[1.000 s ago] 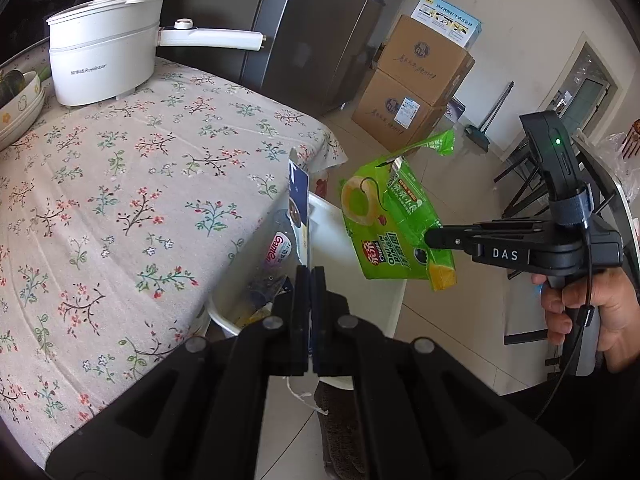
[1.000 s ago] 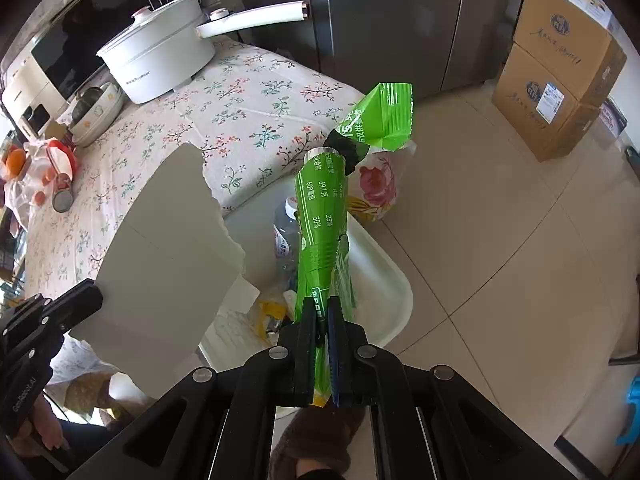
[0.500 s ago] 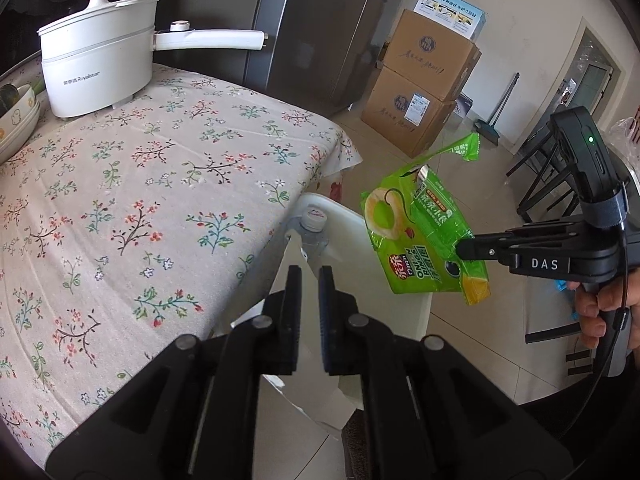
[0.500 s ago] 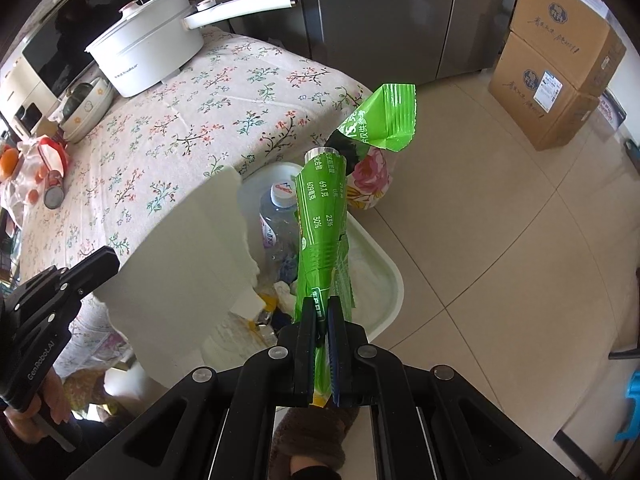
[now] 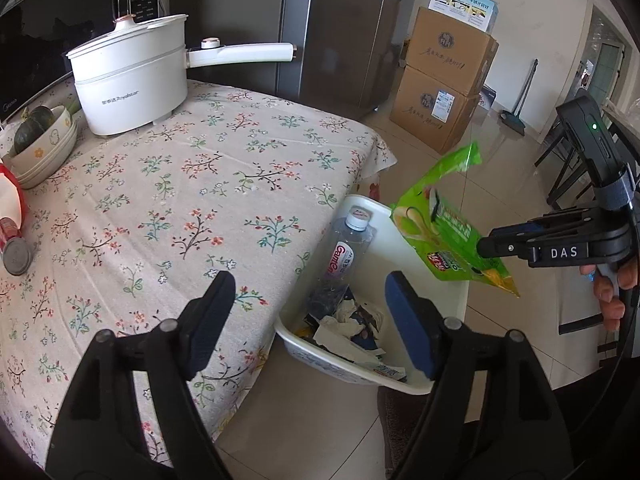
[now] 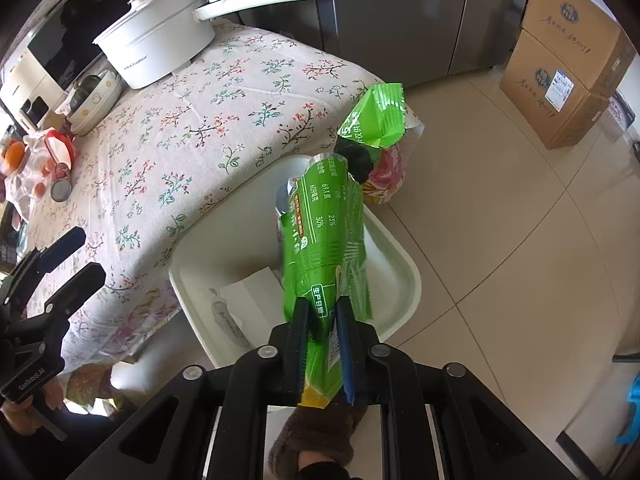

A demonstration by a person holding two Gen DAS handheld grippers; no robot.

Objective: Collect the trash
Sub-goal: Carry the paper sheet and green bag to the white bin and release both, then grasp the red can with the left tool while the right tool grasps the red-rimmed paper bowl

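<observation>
A white trash bin [image 5: 456, 316] stands on the floor at the table's corner; it also shows in the right wrist view [image 6: 404, 280]. It holds a clear plastic bottle [image 5: 344, 256], crumpled paper and wrappers [image 5: 348, 328], and a white card [image 6: 248, 296]. My left gripper [image 5: 310, 312] is open and empty above the bin's near side. My right gripper [image 6: 323, 328] holds a green snack bag [image 6: 324, 240] over the bin, jaws slightly parted around it; the bag also shows in the left wrist view [image 5: 444, 236].
The floral-cloth table [image 5: 168, 200] carries a white electric pot [image 5: 132, 76], stacked bowls [image 5: 40, 148] and a red-lidded jar [image 5: 12, 232]. Cardboard boxes [image 5: 444, 76] and a grey fridge [image 5: 340, 28] stand behind. A patterned bag [image 6: 384, 176] sits beside the bin. Tiled floor lies to the right.
My left gripper opened and let go of the white card, which now lies in the bin. My right gripper's jaws have loosened a little around the green bag above the bin.
</observation>
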